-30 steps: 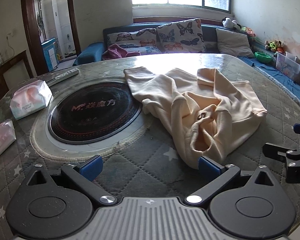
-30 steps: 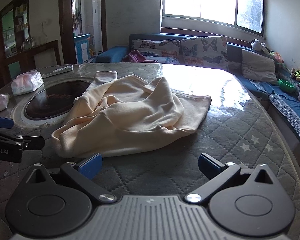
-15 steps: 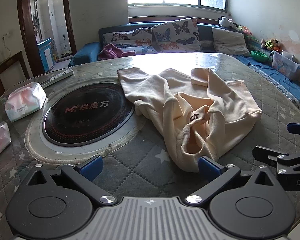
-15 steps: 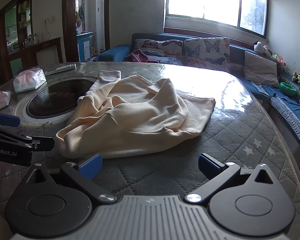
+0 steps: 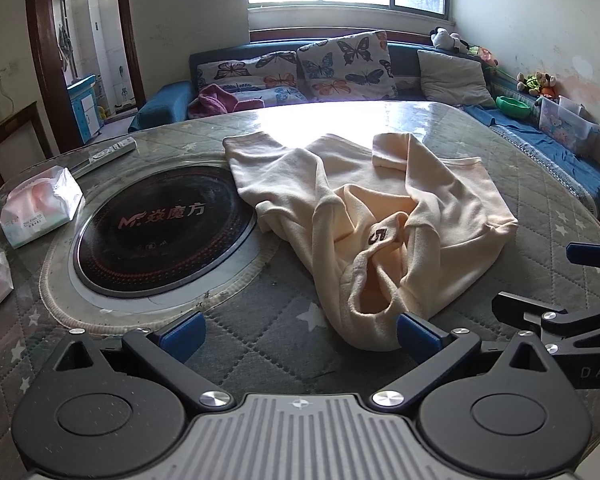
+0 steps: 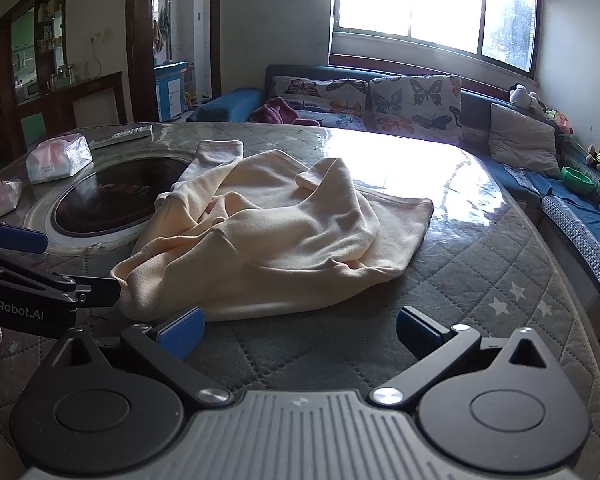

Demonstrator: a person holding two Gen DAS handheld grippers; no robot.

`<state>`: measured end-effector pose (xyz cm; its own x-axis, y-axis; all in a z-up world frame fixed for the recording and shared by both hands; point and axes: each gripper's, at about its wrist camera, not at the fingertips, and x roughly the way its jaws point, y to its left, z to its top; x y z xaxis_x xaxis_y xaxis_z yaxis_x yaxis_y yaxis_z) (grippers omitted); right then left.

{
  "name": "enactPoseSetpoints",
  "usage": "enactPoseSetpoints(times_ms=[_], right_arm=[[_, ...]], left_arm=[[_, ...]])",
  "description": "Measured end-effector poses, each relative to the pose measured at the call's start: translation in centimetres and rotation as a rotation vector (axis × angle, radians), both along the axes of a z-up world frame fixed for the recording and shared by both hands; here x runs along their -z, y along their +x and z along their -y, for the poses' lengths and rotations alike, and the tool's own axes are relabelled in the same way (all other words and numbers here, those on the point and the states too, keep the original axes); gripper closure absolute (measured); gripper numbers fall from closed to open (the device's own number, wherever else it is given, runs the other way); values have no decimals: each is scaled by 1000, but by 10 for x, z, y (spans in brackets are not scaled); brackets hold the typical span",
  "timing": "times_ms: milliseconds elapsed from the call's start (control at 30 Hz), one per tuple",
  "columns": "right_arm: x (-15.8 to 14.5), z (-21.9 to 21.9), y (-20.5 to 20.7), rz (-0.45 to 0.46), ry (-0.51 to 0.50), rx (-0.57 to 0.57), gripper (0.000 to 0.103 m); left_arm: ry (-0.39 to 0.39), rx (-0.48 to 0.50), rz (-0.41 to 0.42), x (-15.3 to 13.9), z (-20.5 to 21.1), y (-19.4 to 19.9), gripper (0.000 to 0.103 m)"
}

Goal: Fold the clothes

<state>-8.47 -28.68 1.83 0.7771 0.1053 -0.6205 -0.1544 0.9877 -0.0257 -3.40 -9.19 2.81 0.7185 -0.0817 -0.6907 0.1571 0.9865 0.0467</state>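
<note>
A cream long-sleeved top (image 5: 380, 208) lies crumpled on the round quilted table (image 5: 260, 344), with a dark "5" patch showing near its collar. It also shows in the right wrist view (image 6: 276, 236). My left gripper (image 5: 300, 330) is open and empty, its right fingertip just beside the garment's near edge. My right gripper (image 6: 300, 326) is open and empty, low over the table just in front of the garment's near hem. Each gripper shows at the edge of the other's view.
A black round hotplate (image 5: 160, 232) sits in the table's centre, partly under one sleeve. Two tissue packs (image 5: 40, 206) and a remote (image 5: 108, 152) lie at the left. A blue sofa with butterfly cushions (image 5: 340, 68) stands behind the table.
Both grippers have moved slightly closer to the garment and stay open. The garment has not moved.
</note>
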Motion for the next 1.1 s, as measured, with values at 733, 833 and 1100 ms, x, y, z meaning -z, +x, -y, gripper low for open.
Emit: enactPoseSetpoints(times_ms=[733, 833, 1100], right_arm=[[-1, -4, 13, -13, -9, -15, 0], [-1, -4, 14, -13, -11, -15, 0], [-4, -4, 21, -12, -23, -23, 0]], left_arm=[[-1, 12, -13, -1, 3, 18, 0], [-1, 13, -14, -1, 3, 20, 0], [-2, 15, -12, -4, 3, 27, 0]])
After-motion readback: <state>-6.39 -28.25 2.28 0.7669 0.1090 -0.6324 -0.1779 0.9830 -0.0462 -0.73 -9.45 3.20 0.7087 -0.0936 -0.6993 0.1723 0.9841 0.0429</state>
